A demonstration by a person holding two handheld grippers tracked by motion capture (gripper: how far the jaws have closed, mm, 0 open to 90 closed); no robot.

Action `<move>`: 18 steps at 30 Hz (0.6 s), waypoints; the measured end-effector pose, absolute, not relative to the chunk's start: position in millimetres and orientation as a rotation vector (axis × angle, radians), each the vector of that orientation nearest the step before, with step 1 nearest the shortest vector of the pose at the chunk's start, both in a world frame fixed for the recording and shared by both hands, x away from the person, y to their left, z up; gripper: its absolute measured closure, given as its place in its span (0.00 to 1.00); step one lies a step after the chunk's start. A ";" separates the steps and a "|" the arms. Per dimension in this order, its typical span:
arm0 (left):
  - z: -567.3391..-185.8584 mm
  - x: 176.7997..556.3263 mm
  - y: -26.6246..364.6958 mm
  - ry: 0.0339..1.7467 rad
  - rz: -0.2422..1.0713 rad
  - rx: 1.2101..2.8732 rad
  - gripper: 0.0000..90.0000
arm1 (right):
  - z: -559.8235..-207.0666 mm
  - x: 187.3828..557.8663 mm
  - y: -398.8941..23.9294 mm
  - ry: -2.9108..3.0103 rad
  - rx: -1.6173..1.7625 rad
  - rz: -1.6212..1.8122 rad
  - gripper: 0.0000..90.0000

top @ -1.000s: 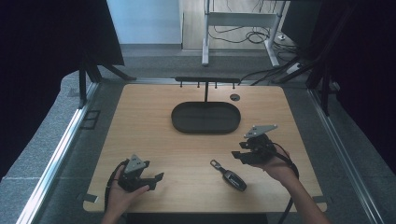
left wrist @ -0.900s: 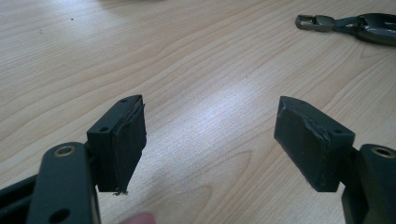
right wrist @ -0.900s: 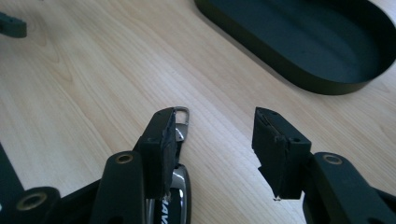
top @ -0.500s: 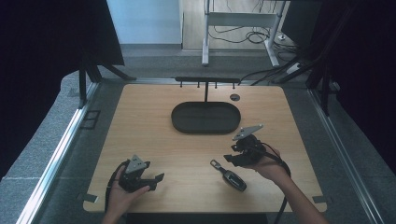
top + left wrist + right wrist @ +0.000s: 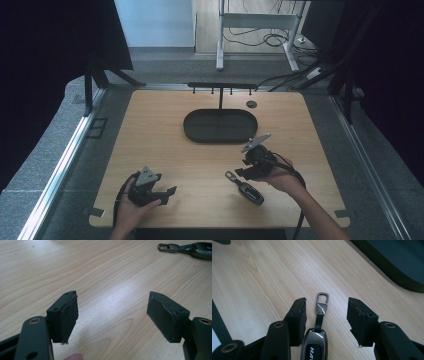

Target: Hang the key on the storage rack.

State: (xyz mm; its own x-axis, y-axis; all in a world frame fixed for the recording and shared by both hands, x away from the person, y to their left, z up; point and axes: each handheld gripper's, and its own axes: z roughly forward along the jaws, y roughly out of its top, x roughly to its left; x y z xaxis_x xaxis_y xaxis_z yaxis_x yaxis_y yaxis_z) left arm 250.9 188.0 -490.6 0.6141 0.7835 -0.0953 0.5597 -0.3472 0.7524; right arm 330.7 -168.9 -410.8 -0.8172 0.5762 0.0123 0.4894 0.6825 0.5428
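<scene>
Right gripper point(image 5: 325, 322) poised over a car key fob point(image 5: 314, 345) lying flat on the wooden table point(image 5: 150, 130); its jaws stand wide, one on each side of the fob's strap and metal clip point(image 5: 322, 302), pads not touching. An oval black tray point(image 5: 220, 126) lies beyond the jaws. Left gripper point(image 5: 112, 315), jaws wide and empty, rests well apart, the fob far ahead to its right.
</scene>
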 end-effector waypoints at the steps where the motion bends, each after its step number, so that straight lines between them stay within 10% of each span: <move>1: -490.7 251.1 188.1 1.053 0.363 2.054 0.28 | -412.1 330.9 -168.1 2.739 0.874 0.803 0.56; 18: -491.1 250.5 186.9 1.054 0.358 2.055 0.28 | -437.2 335.5 -156.4 2.828 0.883 0.688 0.57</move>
State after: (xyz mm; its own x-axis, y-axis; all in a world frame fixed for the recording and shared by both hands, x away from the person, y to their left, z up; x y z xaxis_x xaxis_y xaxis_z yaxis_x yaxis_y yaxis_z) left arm 250.5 186.9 -491.1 0.6161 0.7817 -0.0970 0.5609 -0.3489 0.7508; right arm 335.5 -156.4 -437.2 -0.8267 0.5613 0.0379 0.5161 0.7298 0.4484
